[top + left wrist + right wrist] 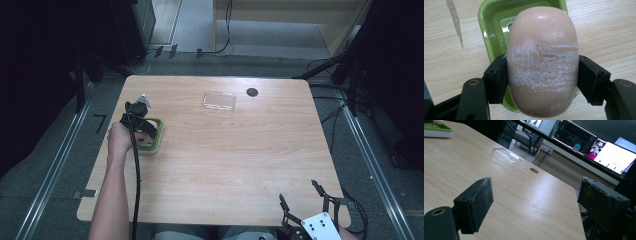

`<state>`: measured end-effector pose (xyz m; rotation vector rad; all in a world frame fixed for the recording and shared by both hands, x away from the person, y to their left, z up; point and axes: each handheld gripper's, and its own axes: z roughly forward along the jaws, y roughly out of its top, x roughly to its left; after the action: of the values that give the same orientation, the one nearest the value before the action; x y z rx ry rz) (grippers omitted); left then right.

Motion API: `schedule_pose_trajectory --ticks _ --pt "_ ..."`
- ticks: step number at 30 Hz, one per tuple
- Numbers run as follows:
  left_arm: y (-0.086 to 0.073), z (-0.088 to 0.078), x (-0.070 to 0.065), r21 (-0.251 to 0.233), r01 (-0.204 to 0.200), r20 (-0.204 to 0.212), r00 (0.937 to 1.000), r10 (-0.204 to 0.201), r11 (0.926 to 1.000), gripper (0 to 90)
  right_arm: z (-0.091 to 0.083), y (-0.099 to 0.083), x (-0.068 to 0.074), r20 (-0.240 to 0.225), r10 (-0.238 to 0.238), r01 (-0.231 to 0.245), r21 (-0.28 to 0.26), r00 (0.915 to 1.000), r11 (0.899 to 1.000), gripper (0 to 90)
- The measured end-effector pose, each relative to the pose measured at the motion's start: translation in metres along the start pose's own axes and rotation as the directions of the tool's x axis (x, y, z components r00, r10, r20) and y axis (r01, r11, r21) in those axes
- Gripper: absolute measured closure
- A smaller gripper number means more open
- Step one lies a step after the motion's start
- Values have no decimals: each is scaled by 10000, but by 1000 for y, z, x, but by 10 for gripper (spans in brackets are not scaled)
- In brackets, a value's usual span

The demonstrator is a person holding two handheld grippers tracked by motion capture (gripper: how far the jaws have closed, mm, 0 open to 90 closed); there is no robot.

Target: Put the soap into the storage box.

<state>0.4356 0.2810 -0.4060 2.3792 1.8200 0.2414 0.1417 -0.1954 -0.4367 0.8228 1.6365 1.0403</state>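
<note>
Left gripper view shows the left gripper [541,75] clamped on a pinkish soap bar [542,62], pads pressing its two sides. The soap hangs over a green dish [489,32]; whether it touches the dish floor I cannot tell. In the high view the dish [157,135] sits near the table's [225,160] left edge, under the left gripper [142,130]. A clear lid [219,101] lies empty, well apart, near the far edge. The right gripper [300,192], at the near right corner, has its jaws apart, holding nothing.

Light wooden table [240,165], green soap dish [156,136] at left, clear lid [219,101] behind
</note>
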Motion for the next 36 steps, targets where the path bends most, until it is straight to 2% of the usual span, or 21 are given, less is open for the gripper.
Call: schedule_pose_trajectory --ticks 7,13,23,27,36 --pt "2 9 1 35 174 11 9998 -174 9998 336 -1 -1 -1 54 13 -13 24 10000 10000 131" --pt "2 16 3 277 275 -51 9996 -274 9992 336 -1 -1 -2 54 9 -10 15 10000 10000 131" --pt "2 20 5 -58 494 -138 9987 -495 9988 336 -1 -1 -1 52 27 -27 19 10000 10000 131" --pt "3 23 3 -38 391 -278 9988 -392 9992 335 -1 -1 -1 48 35 -35 17 10000 10000 131" --pt "3 25 2 -13 443 -291 9986 -444 9990 335 -1 -1 -1 56 32 -32 0 10000 10000 131"
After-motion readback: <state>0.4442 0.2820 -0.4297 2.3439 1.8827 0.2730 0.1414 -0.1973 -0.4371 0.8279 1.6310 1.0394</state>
